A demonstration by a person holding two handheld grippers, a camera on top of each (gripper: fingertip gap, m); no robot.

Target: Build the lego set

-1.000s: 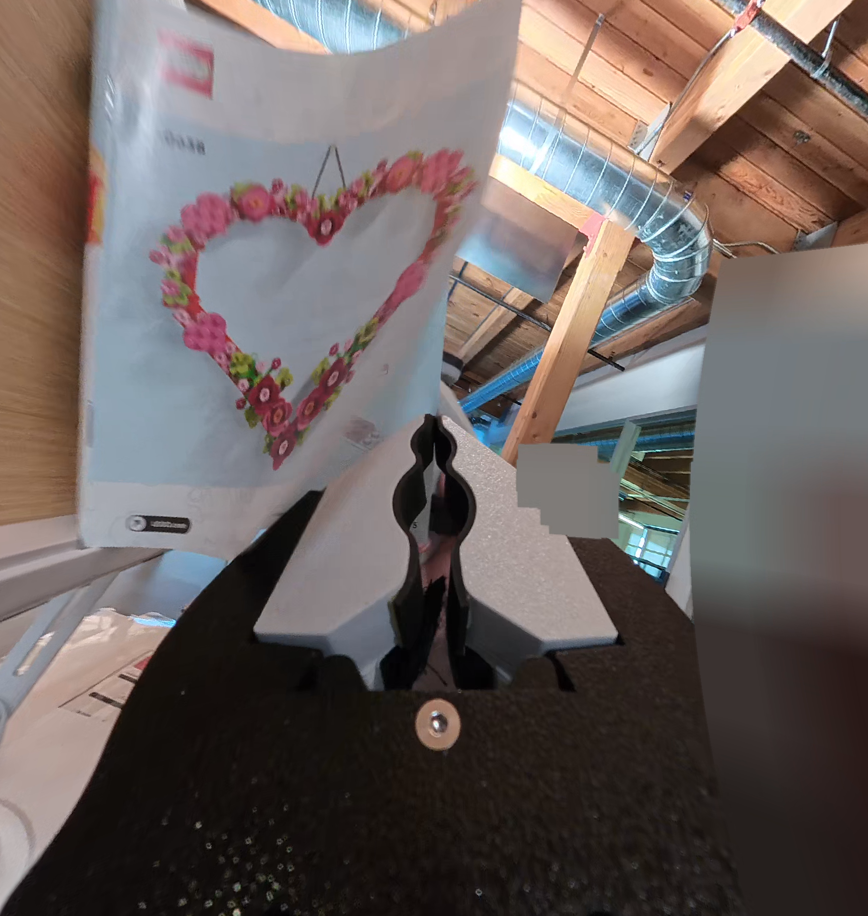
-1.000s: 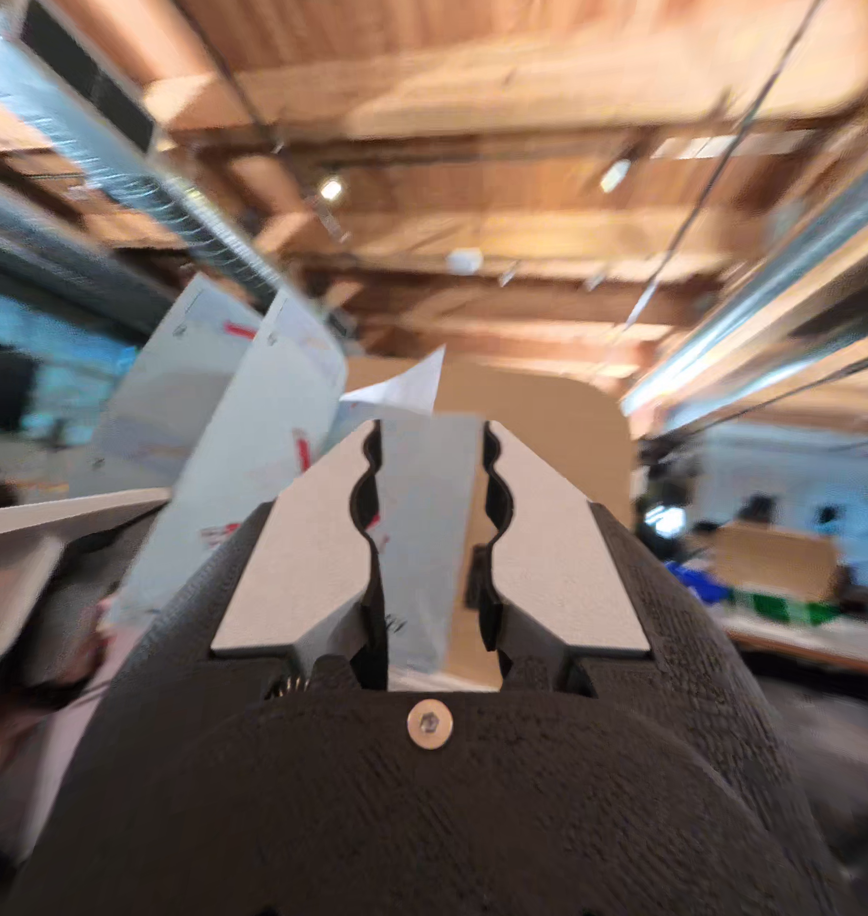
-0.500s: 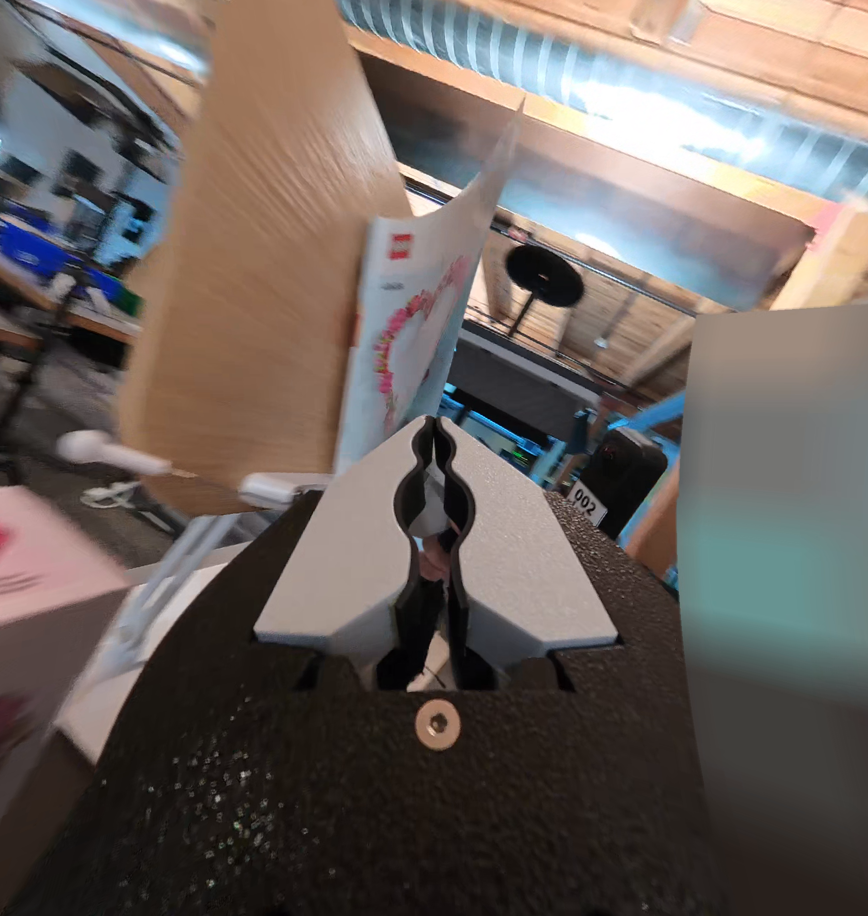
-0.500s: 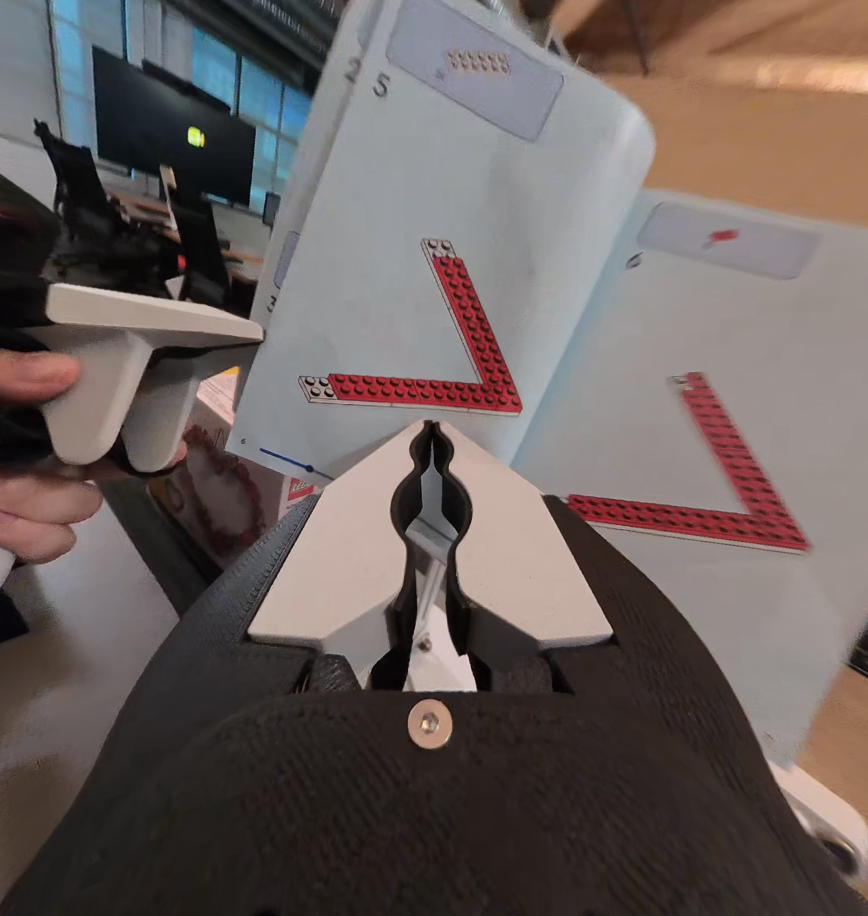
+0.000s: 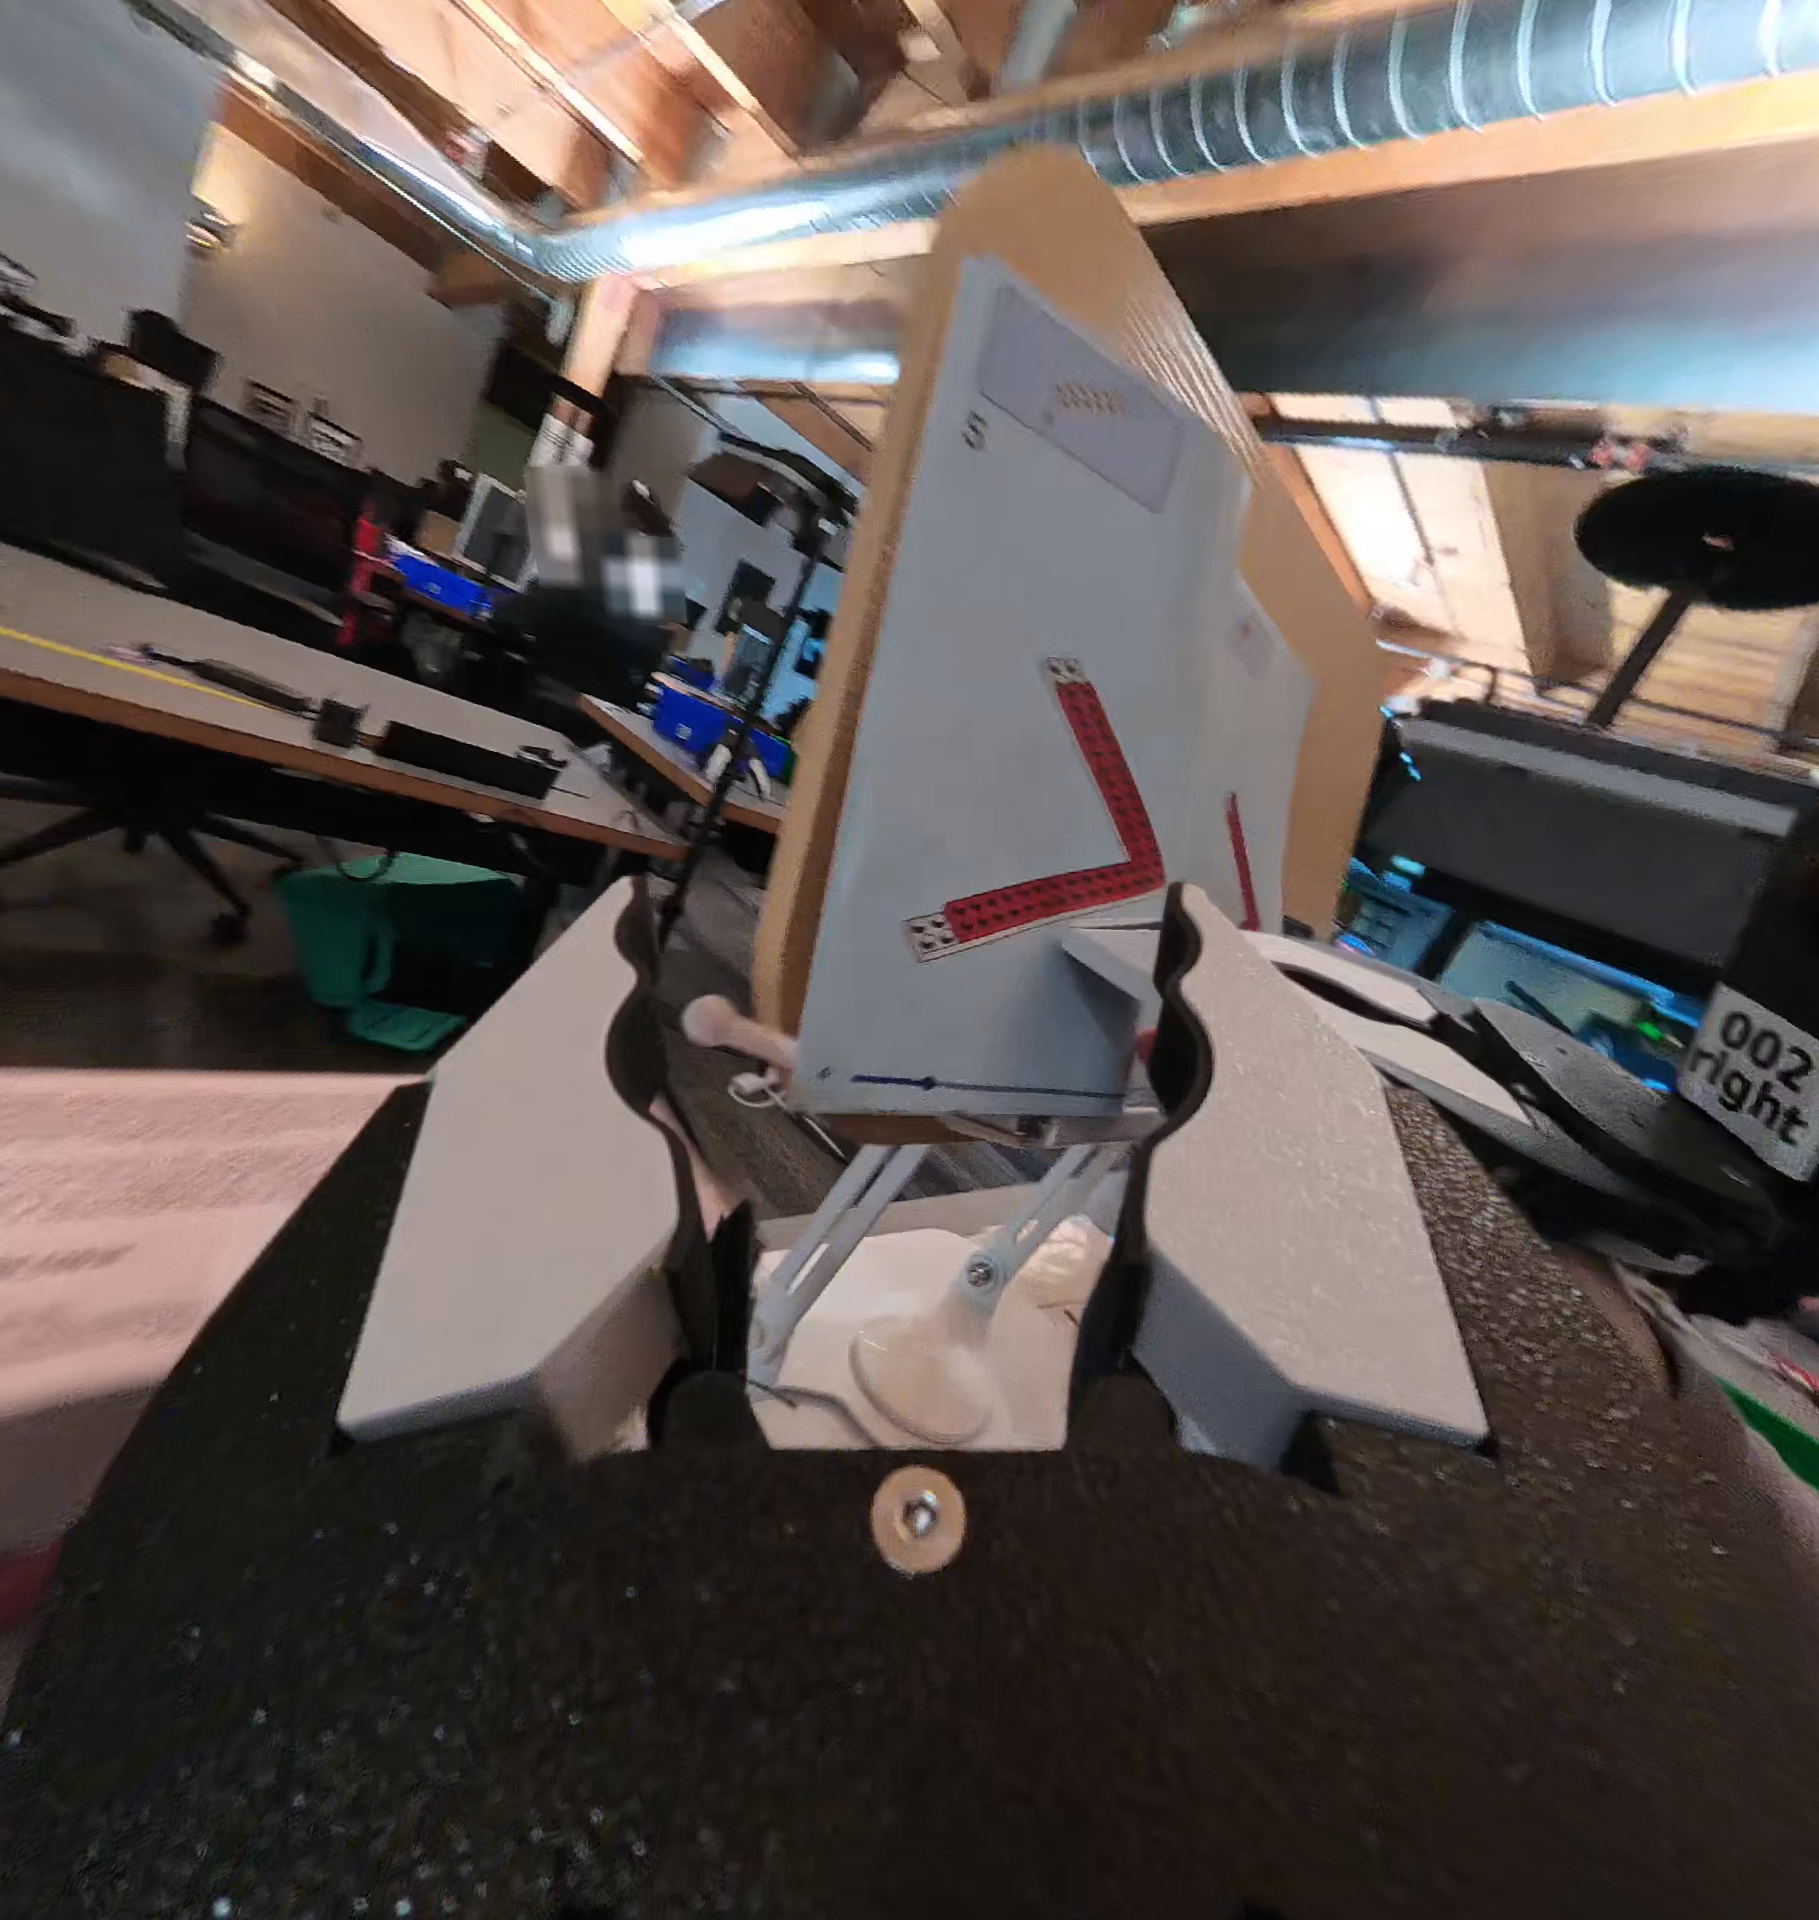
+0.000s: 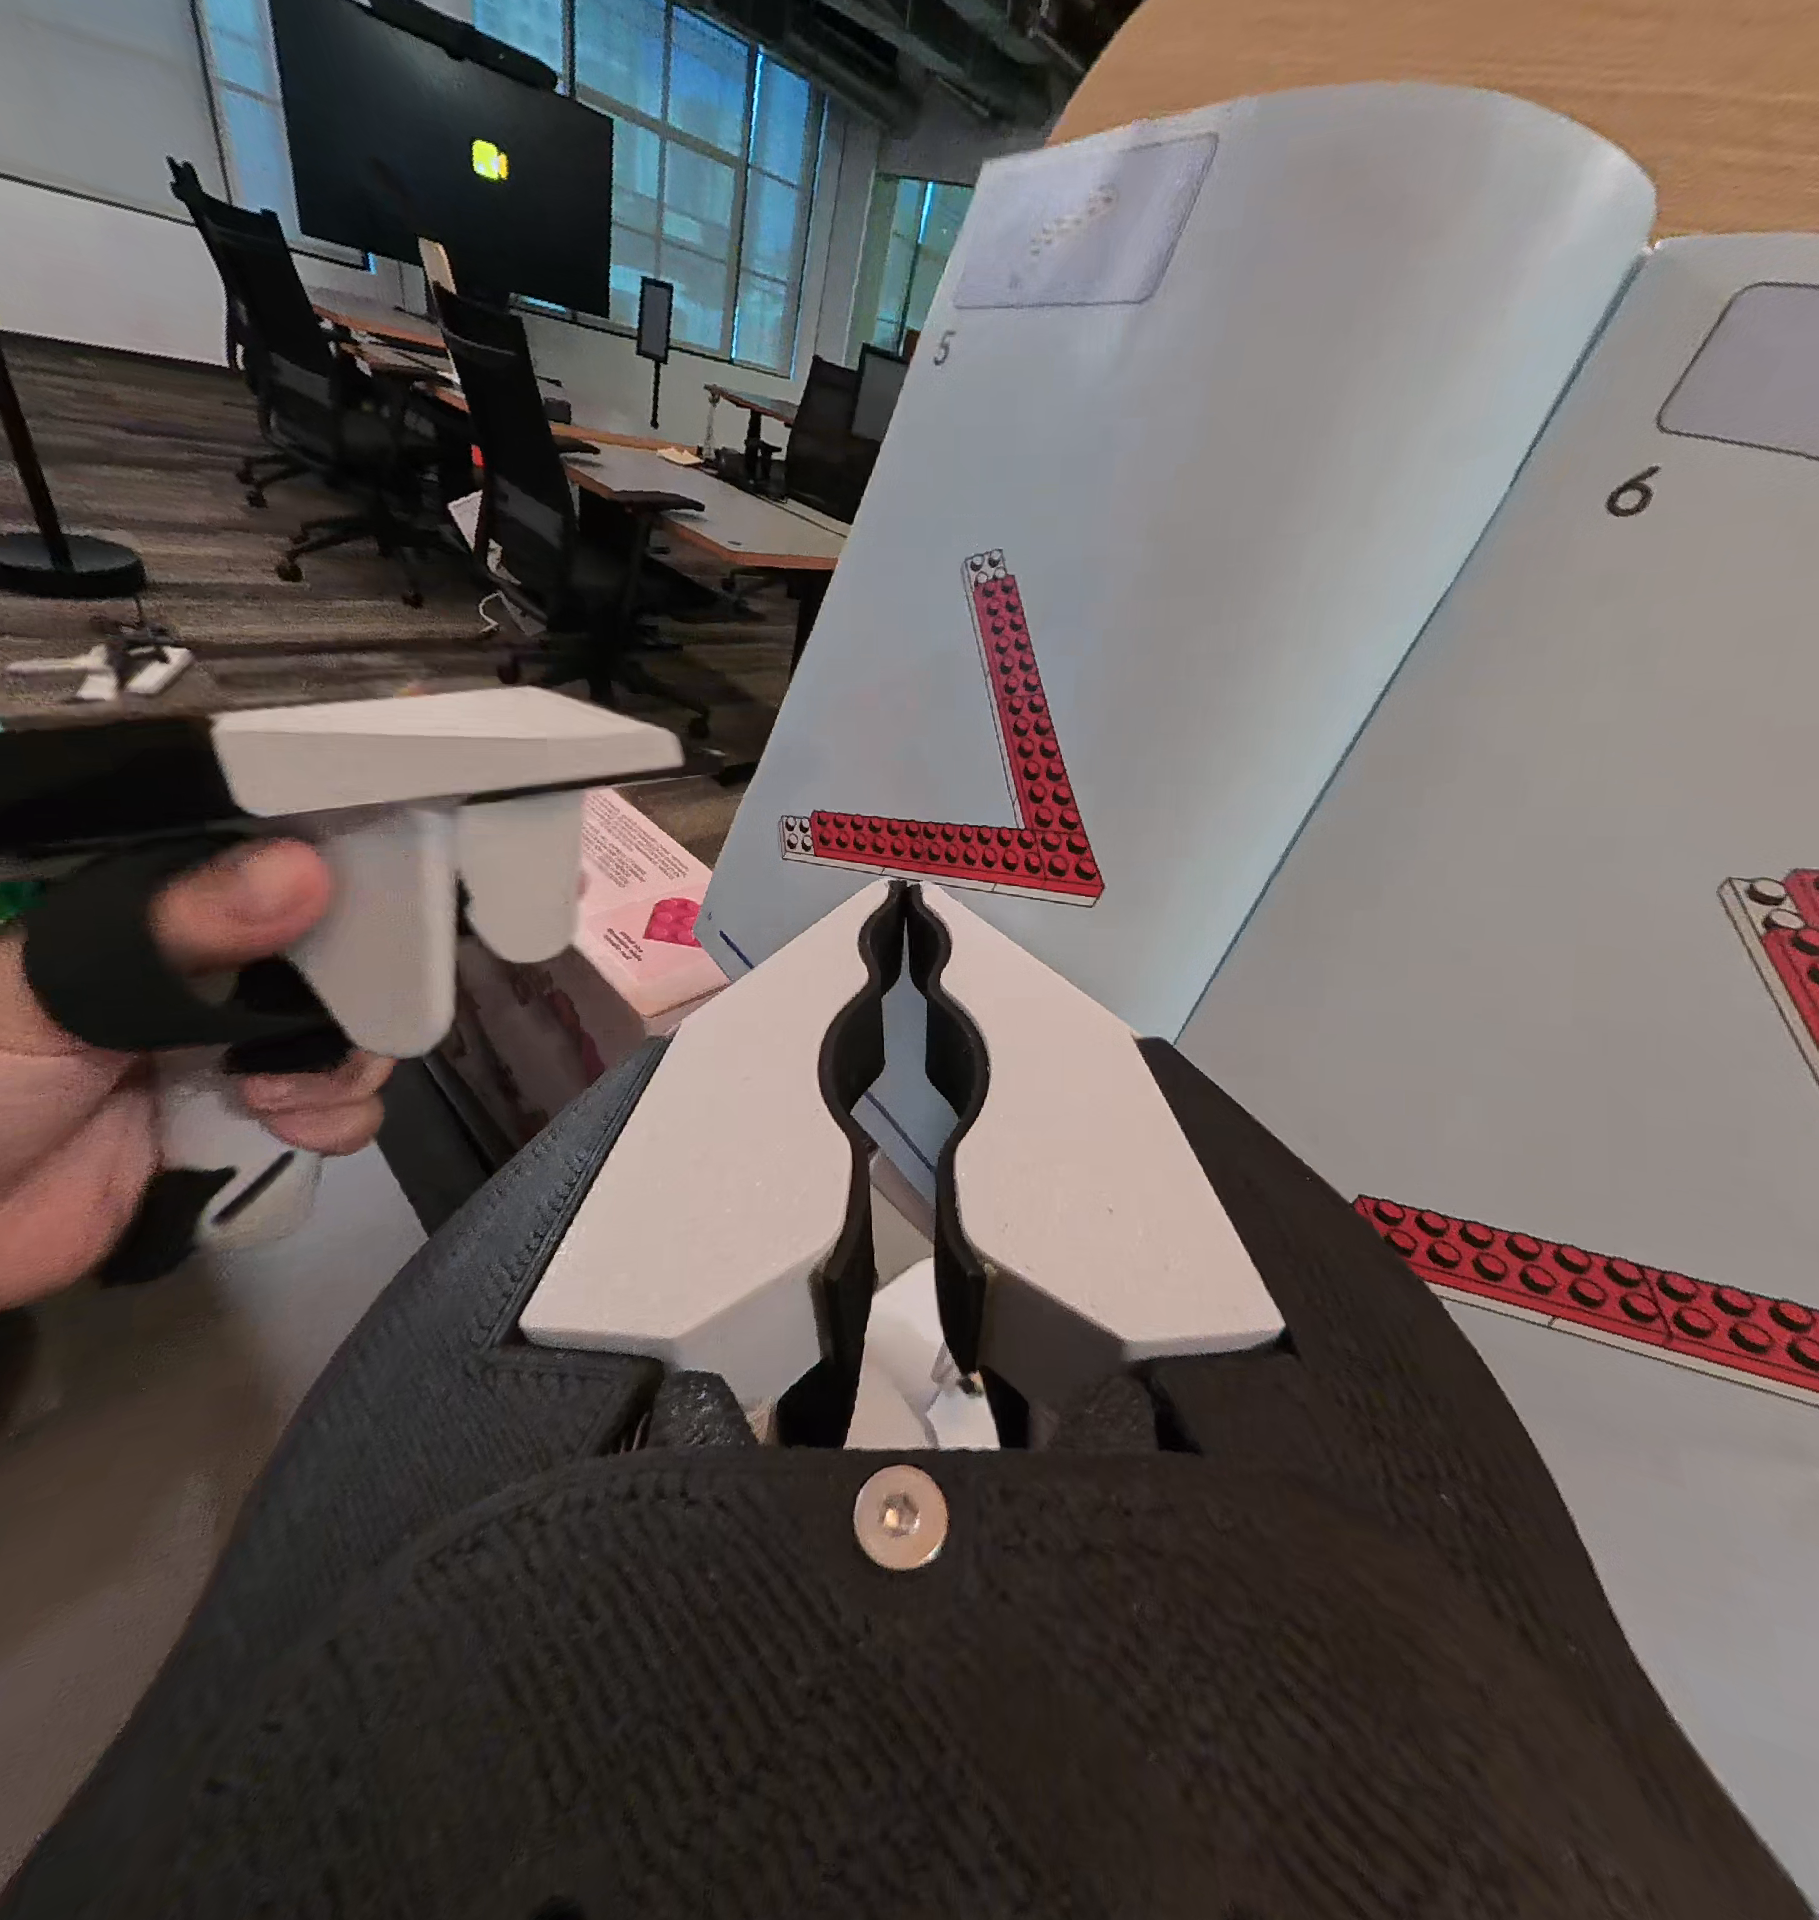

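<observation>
The instruction booklet stands open on a wooden board stand, showing two pages with red L-shaped brick drawings. My right gripper is shut on the bottom edge of the left page. My left gripper is open and empty, jaws wide apart, facing the same page from the side. In the right wrist view the left gripper hovers left of the booklet, held by a hand. The right gripper shows at the page's lower edge in the left wrist view. No loose bricks are in view.
A pink set box lies beside the stand, and also fills the left of the left wrist view. The stand's white legs rest on the table. Office desks and chairs and a green bin are behind.
My left gripper has opened, let go of the booklet and swung round to face its inner pages. My right gripper closed on the page's bottom edge and still holds it.
</observation>
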